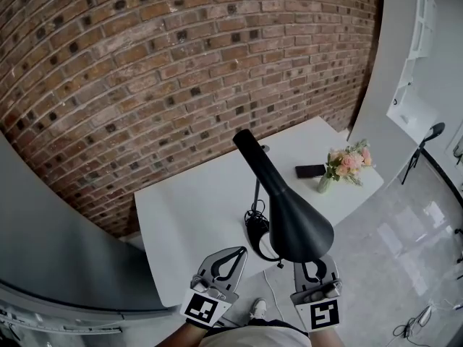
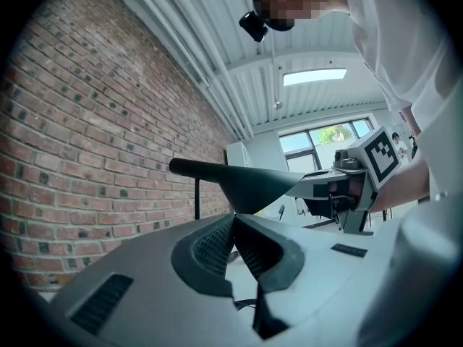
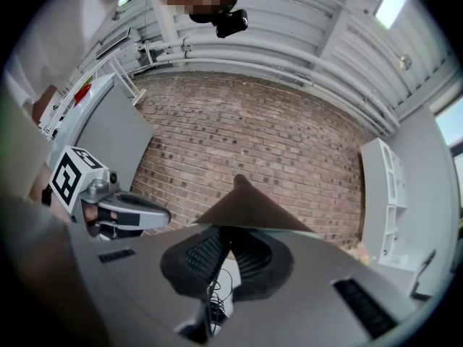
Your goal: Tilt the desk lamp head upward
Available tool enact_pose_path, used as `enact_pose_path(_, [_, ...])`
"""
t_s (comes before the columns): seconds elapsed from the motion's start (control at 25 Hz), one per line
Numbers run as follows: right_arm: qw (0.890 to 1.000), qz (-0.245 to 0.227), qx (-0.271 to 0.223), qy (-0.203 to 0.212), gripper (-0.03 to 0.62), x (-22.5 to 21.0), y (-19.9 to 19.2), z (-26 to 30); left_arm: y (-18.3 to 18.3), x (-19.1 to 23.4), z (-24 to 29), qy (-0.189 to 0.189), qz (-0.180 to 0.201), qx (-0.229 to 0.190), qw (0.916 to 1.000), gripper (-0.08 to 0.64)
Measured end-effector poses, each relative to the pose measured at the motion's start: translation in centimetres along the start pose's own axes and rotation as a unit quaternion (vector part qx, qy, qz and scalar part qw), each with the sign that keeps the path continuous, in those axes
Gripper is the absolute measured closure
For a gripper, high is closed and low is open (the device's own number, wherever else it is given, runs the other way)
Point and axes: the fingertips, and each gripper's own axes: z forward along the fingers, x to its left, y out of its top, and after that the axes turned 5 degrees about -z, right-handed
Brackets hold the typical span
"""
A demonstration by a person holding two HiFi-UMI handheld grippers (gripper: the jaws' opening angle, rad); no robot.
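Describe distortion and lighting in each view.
Head view: fisheye bends the brick wall into an arc; light is even. Left gripper view: dark round border, ceiling light glares, lamp head in silhouette. Right gripper view: same border, lamp head dark underneath.

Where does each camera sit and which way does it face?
Head view: on the person's head, facing down at the lamp head; left gripper, right gripper at bottom.
Left gripper view: rides the left gripper, facing the lamp head; white shirt overhead.
Right gripper view: beneath the lamp head, facing the brick wall.
Shared: all show the lamp head.
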Motion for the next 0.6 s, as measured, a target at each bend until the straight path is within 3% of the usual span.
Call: enact_pose_path(0.6, [1.000,-0.004,-0.008,-0.007,0.580,-1.0,1.7,-0.2,0.5,-0.1,0.2,-0.003,0.001,-0.005,1.0000,0.552])
